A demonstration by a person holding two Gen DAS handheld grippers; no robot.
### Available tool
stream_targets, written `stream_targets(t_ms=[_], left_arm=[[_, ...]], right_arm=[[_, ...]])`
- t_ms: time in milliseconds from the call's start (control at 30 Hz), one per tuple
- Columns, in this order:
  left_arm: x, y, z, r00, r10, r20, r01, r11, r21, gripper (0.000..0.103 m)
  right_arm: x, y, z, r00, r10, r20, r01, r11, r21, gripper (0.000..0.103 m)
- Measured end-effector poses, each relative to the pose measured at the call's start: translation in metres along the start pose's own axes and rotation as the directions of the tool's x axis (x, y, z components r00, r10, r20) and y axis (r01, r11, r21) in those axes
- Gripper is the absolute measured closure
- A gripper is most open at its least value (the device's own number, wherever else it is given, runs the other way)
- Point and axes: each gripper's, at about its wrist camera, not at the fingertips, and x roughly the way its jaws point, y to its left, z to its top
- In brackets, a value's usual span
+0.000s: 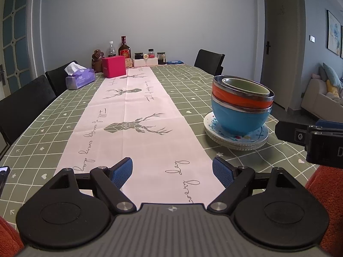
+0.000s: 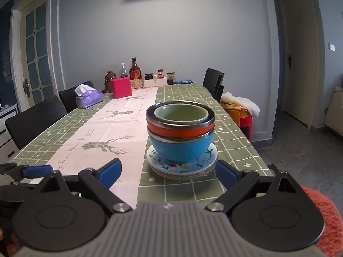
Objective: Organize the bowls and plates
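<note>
Right wrist view: bowl stack [image 2: 180, 135] sits just beyond the empty, wide-open right gripper [image 2: 169, 172]; left gripper [image 1: 172, 174] likewise gapes empty.

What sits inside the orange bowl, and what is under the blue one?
Inside the orange bowl nests a green bowl, seemingly empty. The blue bowl stands on a patterned plate atop greyish plates; their count and the plate's centre are hidden.

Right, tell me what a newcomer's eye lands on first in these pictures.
First the stack of bowls: a green bowl nested in an orange one, on a blue one, on patterned plates by the table's right edge. Next, the pink runner down the green checked tablecloth. Both grippers, left and right, are open and empty.
</note>
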Motion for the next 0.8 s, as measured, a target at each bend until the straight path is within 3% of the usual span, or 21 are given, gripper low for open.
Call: stream_targets(t_ms=[800], left_arm=[[0.0011,-0.0018,0.0004,1.000,0.001,0.000,-0.001,1.000,0.012,0.004]], right_arm=[[0.0003,-0.0013,0.0005,1.000,-0.001,0.001,0.001,1.000,0.001,0.010]])
